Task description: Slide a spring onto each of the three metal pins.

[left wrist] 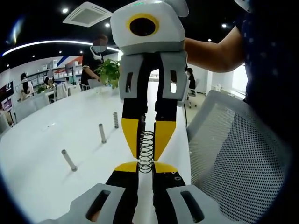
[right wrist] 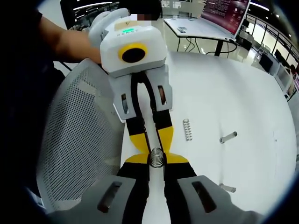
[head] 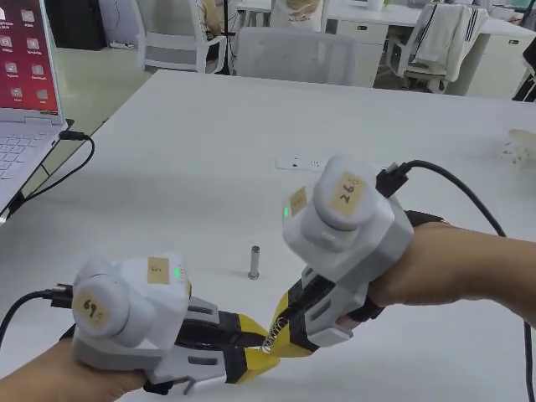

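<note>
The spring [left wrist: 146, 151] hangs in the air just above the counter [head: 209, 151], stretched end to end between two tips that meet nose to nose. The left hand-held gripper [left wrist: 145, 168] has its yellow tips drawn in on the near end. The right hand-held gripper [right wrist: 157, 162] is closed on the other end, where its camera looks straight down the coil. Holding both ends probably keeps the coil straight so it can be aimed. Whether a rod already runs inside it cannot be told. A pin [head: 254, 261] stands upright on the counter just beyond the tips, and a loose spring [right wrist: 187, 129] waits nearby. A handwritten label [head: 345, 193] on the right unit reads "26", and a sticker [head: 90, 308] on the left reads "69". The smaller tags are illegible.
</note>
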### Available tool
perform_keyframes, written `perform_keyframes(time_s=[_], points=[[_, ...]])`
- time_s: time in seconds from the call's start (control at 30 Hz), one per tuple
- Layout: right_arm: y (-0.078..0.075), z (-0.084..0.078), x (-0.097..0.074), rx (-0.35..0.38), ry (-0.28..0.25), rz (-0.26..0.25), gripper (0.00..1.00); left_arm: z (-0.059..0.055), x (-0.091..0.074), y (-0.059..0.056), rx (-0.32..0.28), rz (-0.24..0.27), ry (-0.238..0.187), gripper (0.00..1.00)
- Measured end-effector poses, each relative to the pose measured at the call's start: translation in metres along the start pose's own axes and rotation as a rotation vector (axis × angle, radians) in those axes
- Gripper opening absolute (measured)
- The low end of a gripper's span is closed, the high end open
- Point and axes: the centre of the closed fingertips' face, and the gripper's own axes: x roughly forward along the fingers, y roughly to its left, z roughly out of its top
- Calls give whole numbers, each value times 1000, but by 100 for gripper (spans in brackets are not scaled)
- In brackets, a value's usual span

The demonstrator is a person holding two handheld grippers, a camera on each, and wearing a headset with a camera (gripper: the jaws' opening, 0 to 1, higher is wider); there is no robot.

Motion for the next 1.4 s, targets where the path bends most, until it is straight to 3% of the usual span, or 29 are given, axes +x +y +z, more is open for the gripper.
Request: perform_keyframes(time_s=[0.83, 1.4], points=[[4, 4, 1, -26, 17, 2, 8, -1, 2, -3, 2, -6, 6, 3], [-4, 0, -3, -25, 28, -15, 8, -1, -3, 3, -40, 23, -9, 18]])
